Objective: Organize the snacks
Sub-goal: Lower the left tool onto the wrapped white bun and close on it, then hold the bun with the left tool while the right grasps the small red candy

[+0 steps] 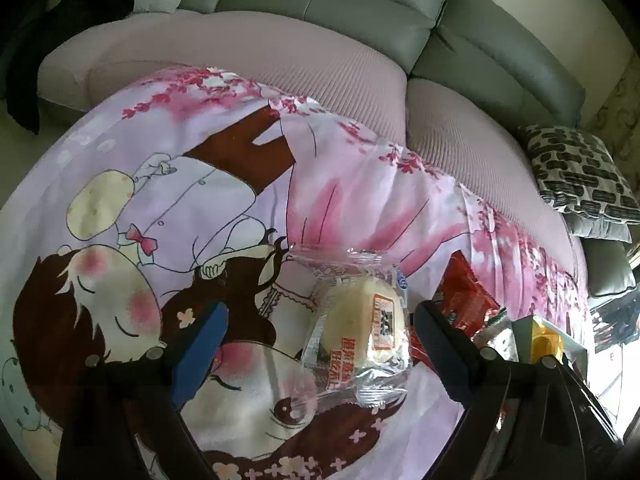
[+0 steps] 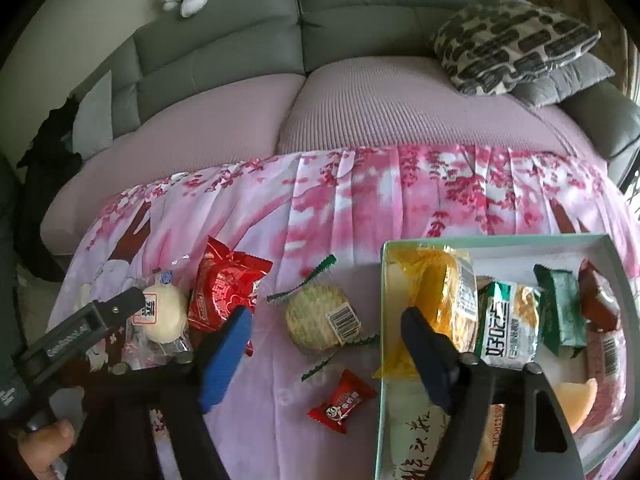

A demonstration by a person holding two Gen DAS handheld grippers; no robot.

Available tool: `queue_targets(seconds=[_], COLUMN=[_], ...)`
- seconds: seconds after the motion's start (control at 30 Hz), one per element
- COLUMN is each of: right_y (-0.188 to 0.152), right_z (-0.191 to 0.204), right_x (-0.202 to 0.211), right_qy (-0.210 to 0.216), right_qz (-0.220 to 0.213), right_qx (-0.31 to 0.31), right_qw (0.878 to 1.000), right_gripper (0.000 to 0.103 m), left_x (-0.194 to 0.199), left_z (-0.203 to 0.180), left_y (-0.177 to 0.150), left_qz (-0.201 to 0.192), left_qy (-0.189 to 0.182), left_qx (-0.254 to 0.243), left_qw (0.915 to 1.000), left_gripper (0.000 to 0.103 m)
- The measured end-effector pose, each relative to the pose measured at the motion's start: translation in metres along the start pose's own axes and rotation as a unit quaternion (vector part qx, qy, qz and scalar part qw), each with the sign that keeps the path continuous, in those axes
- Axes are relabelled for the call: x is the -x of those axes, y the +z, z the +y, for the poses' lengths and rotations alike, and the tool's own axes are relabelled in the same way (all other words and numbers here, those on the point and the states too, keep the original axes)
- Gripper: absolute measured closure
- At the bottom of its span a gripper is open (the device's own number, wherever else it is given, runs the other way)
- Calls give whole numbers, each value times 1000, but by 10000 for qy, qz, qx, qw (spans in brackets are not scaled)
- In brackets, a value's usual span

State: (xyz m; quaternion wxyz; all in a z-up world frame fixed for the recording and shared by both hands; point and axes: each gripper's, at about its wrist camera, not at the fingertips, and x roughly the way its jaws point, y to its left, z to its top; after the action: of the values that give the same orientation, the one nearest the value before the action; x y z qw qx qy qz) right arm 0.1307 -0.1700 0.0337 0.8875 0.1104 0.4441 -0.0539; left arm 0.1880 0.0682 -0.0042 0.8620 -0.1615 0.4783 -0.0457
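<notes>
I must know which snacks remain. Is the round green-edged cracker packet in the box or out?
Out. The cracker packet lies on the cloth, left of the box.

The left tongs (image 1: pixel 320 344) stand wide open, with one blue-padded finger (image 1: pixel 200 356) on the left side and one dark finger (image 1: pixel 444 352) on the right side of the left wrist view. In the right wrist view the left tongs (image 2: pixel 120 304) reach in from the left edge, low and almost level. A bare hand (image 2: pixel 40 444) holds them at the lower left corner. The right tongs (image 2: pixel 324 344) are also wide open, both fingers pointing forward and down.
</notes>
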Motion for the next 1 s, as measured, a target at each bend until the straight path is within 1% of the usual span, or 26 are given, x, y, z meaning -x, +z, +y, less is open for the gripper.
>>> queue_targets(seconds=[0.03, 0.07, 0.13, 0.17, 0.4, 0.43, 0.47, 0.5, 0.53, 0.67, 0.7, 0.73, 0.8, 0.87, 1.0], right_y=[-1, -2, -4, -5, -8, -8, -9, -9, -10, -10, -10, -10, -10, -10, -9], right_z=[0, 0, -1, -1, 1, 1, 0, -1, -1, -1, -1, -1, -1, -3, -3], right_x=[-1, -1, -2, -2, -2, -2, -3, -4, -4, -4, -4, -4, -4, -3, -2], right_qy=[40, 85, 157, 163, 119, 106, 83, 78, 99, 109, 121, 139, 153, 172, 186], right_qz=[30, 63, 128, 147, 229, 243, 267, 288, 298, 313, 322, 336, 354, 358, 368], right_qx=[-16, -43, -123, -127, -98, -108, -127, -150, -169, -167, -176, -189, -211, -231, -266], right_qw=[10000, 9999, 9997, 9997, 9996, 9996, 9995, 9994, 9994, 9993, 9993, 9992, 9990, 9989, 9988], right_gripper=[39, 41, 42, 45, 45, 45, 45, 45, 45, 45, 45, 45, 45, 45, 45], left_x=[-2, -4, -7, -8, -15, -17, -19, -22, -24, -27, -27, -27, -25, -23, -20], left_z=[-1, -1, -4, -7, -15, -16, -17, -18, -19, -21, -22, -22, -24, -27, -31], left_y=[0, 0, 1, 1, -2, -3, -3, -4, -4, -6, -6, -7, -7, -8, -10], left_qz=[17, 36, 73, 82, 171, 203, 232, 272, 304, 344, 351, 363, 366, 367, 409], left_qy=[-10, -25, -83, -106, -174, -163, -161, -159, -160, -116, -113, -155, -208, -116, -110], left_qx=[-17, -37, -101, -154, -317, -332, -350, -371, -381, -407, -413, -404, -401, -475, -571], left_qw=[10000, 10000, 9999, 9998, 9992, 9991, 9990, 9988, 9987, 9985, 9985, 9984, 9983, 9981, 9975], left_gripper=[9, 9, 9, 9, 9, 13, 19, 30, 32, 33, 36, 42, 46, 49, 52])
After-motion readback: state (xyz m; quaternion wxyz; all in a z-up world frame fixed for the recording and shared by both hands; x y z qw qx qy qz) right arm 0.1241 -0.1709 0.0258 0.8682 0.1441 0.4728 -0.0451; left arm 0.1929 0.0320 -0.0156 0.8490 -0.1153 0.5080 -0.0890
